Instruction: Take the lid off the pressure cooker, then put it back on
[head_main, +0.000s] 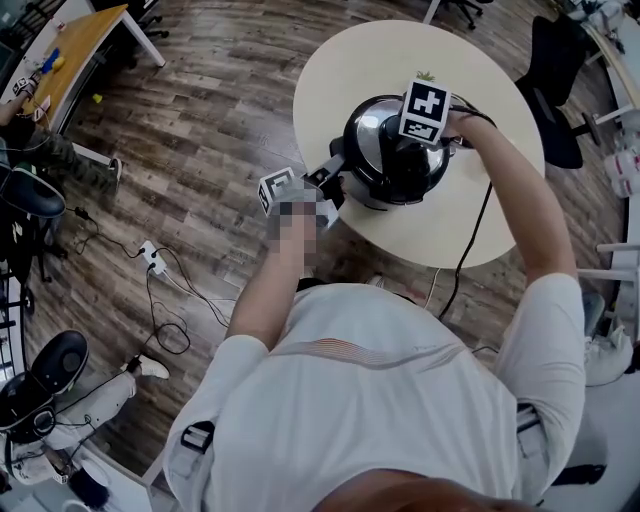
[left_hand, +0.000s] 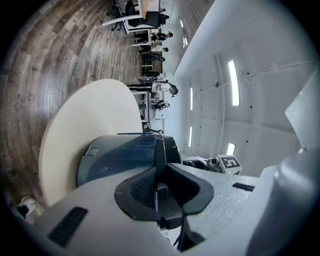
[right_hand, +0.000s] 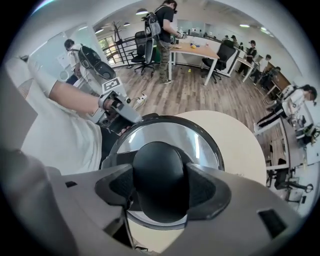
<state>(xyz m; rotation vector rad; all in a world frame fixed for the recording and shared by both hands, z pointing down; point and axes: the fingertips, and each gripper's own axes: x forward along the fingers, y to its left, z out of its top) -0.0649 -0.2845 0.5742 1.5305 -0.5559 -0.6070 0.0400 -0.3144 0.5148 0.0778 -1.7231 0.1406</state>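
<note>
The pressure cooker (head_main: 375, 180) stands on a round cream table (head_main: 370, 60), near its front edge. Its steel lid (right_hand: 150, 135) sits on the pot. My right gripper (right_hand: 161, 187) points down from above, its pads pressed on both sides of the black lid knob (right_hand: 160, 165). In the head view the right gripper (head_main: 412, 145) hides the knob. From the left, my left gripper (head_main: 330, 175) reaches in level. In the left gripper view the left gripper (left_hand: 159, 195) is shut on the thin black side handle (left_hand: 160, 150) beside the dark body (left_hand: 115, 155).
A black cord (head_main: 470, 250) runs from the cooker over the table's front edge. An office chair (head_main: 555, 90) stands at the table's right. A power strip (head_main: 152, 258) with cables lies on the wood floor to the left. A desk (head_main: 80, 40) is at far left.
</note>
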